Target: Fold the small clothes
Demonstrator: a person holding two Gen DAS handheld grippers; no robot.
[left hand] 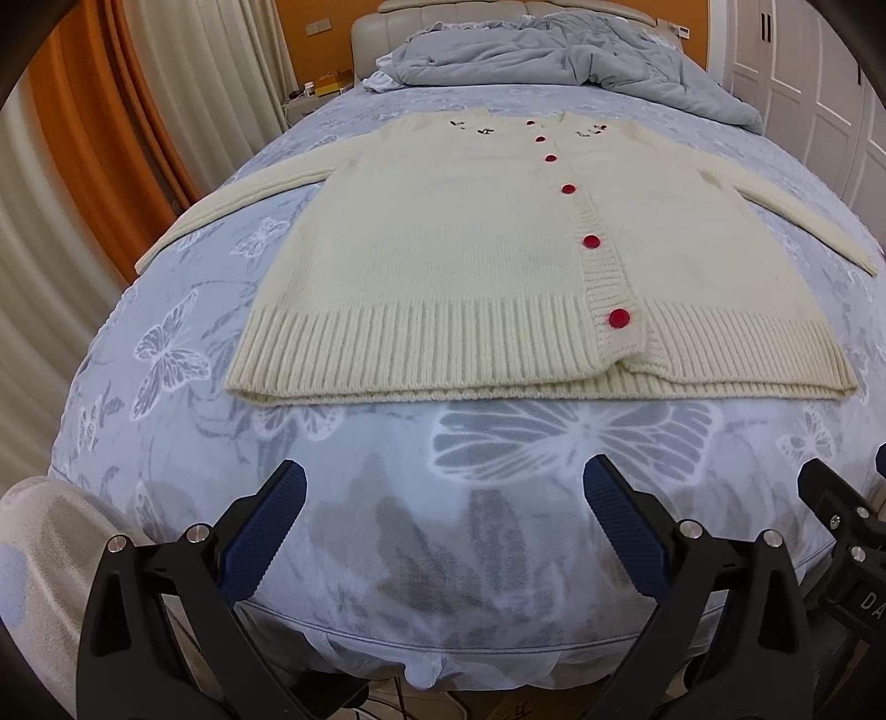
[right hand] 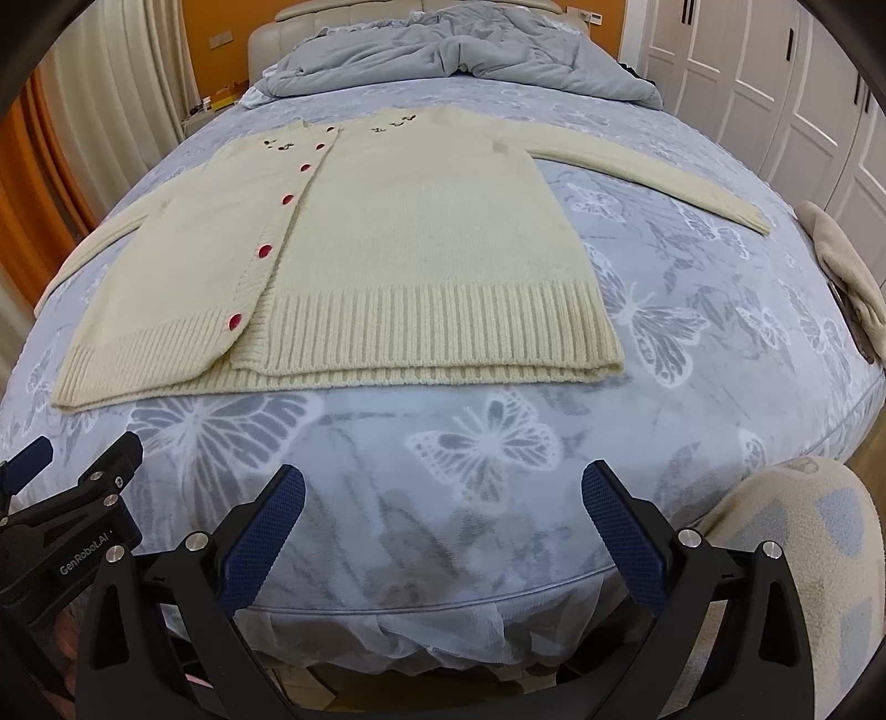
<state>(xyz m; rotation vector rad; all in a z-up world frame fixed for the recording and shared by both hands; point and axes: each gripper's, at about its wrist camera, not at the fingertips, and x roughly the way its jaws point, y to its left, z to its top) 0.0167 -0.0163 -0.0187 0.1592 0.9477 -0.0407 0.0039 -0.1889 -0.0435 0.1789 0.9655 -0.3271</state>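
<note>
A cream knitted cardigan (left hand: 443, 238) lies flat and face up on a bed (left hand: 443, 498) covered by a pale blue sheet printed with white butterflies. The garment is buttoned along its front with a row of red buttons (left hand: 618, 318) running from the ribbed hem at the near edge to the neckline at the far edge, where small dark embroidery flanks the collar. Both sleeves are spread outward: the left sleeve (left hand: 232, 205) extends toward the left edge of the bed, the right sleeve (right hand: 653, 171) toward the right edge. A rumpled grey-blue duvet (left hand: 554, 55) is heaped at the far end against a padded headboard (right hand: 387, 16).

The left gripper (left hand: 443, 526) hovers above the near end of the bed, short of the hem; its blue-padded fingers (left hand: 266, 531) are spread wide with nothing between them. The right gripper (right hand: 443, 526) is posed alike just beside it, fingers (right hand: 626, 531) likewise wide apart and empty, clear of the cardigan. Each wrist view catches the other device at its edge.

A beige cloth (right hand: 847, 266) rests at the right edge of the mattress. Orange and cream curtains (left hand: 111, 111) hang on the left; white wardrobe doors (right hand: 775, 83) stand on the right.
</note>
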